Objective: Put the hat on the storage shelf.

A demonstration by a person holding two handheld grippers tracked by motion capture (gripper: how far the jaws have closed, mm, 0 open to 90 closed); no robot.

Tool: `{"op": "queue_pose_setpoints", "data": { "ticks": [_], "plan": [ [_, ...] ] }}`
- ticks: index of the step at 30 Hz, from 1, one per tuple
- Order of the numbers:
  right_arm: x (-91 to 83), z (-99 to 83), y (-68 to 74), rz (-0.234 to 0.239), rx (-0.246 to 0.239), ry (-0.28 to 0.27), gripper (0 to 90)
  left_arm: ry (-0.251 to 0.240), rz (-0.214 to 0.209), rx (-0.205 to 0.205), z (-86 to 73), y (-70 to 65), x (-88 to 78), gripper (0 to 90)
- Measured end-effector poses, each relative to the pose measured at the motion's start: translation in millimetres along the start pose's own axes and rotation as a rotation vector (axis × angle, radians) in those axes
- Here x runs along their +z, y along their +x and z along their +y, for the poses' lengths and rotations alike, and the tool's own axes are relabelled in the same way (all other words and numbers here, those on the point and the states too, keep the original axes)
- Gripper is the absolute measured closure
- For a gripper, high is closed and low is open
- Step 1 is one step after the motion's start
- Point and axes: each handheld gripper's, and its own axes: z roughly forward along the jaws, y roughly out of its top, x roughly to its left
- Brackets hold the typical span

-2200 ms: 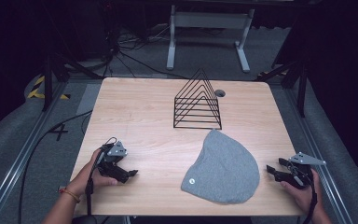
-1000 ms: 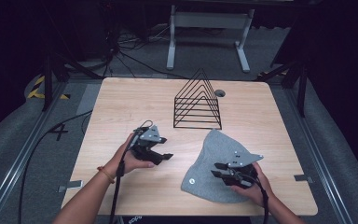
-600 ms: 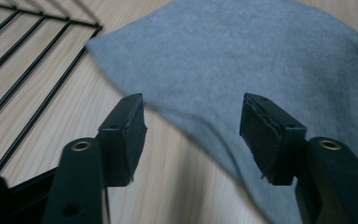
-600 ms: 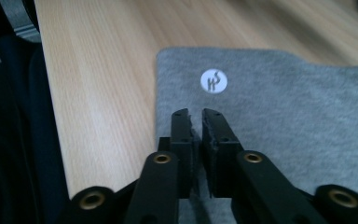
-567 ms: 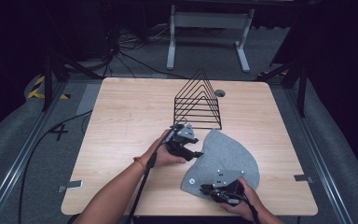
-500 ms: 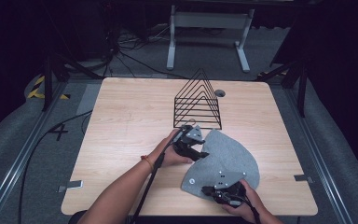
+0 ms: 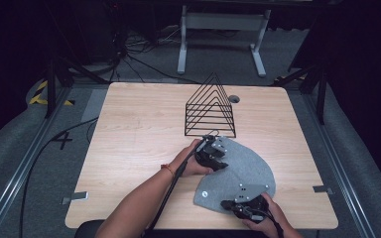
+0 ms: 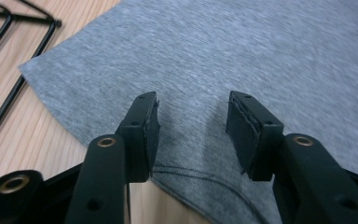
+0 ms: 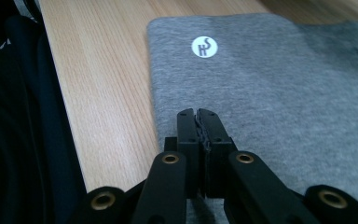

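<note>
A grey cloth point(image 7: 245, 171) lies flat on the wooden table point(image 7: 139, 144), with a round white label point(image 7: 205, 194) near its front left corner. My left gripper point(image 7: 220, 161) hovers over the cloth's far left corner. In the left gripper view point(image 8: 191, 100) its jaws have just been closing and stand apart, the cloth point(image 8: 242, 51) lying under and between them with neither pad touching it. My right gripper point(image 7: 226, 204) sits at the cloth's near edge. In the right gripper view point(image 9: 198, 112) its jaws are pressed together on the cloth point(image 9: 284, 79), just short of the label point(image 9: 204, 47).
A black wire triangular rack point(image 7: 211, 106) stands just beyond the cloth; its base wires point(image 8: 15, 88) show beside my left gripper. A round hole point(image 7: 234, 99) sits behind the rack. Tape marks point(image 7: 74, 197) lie near the table's sides. Bare wood spreads across the left half.
Both hands came in from the table's sides. The left gripper travelled right to the cloth's far left corner. The right gripper moved left to the near edge and closed there.
</note>
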Motion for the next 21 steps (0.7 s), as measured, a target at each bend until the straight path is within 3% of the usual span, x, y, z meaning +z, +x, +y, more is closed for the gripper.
{"op": "queue_pose_setpoints", "data": {
  "ticks": [7, 12, 17, 21],
  "plan": [
    [-11.2, -8.0, -8.9, -0.046, -0.006, 0.024, 89.1, 0.045, 0.033, -0.002, -26.5, -17.9, -29.3, 60.0],
    [-18.3, -14.2, -21.7, -0.101, 0.028, 0.029, 89.0, 0.067, 0.034, -0.023, -47.2, -36.3, -49.9, 61.2],
    [-19.7, -15.1, -35.5, -0.159, 0.064, 0.03, 88.5, 0.066, 0.046, -0.013, -55.0, -61.1, -57.0, 65.0],
    [-16.9, -11.7, -50.0, -0.211, 0.086, 0.033, 88.1, 0.037, 0.039, -0.053, -59.2, -77.5, -56.8, 65.3]
  ]
}}
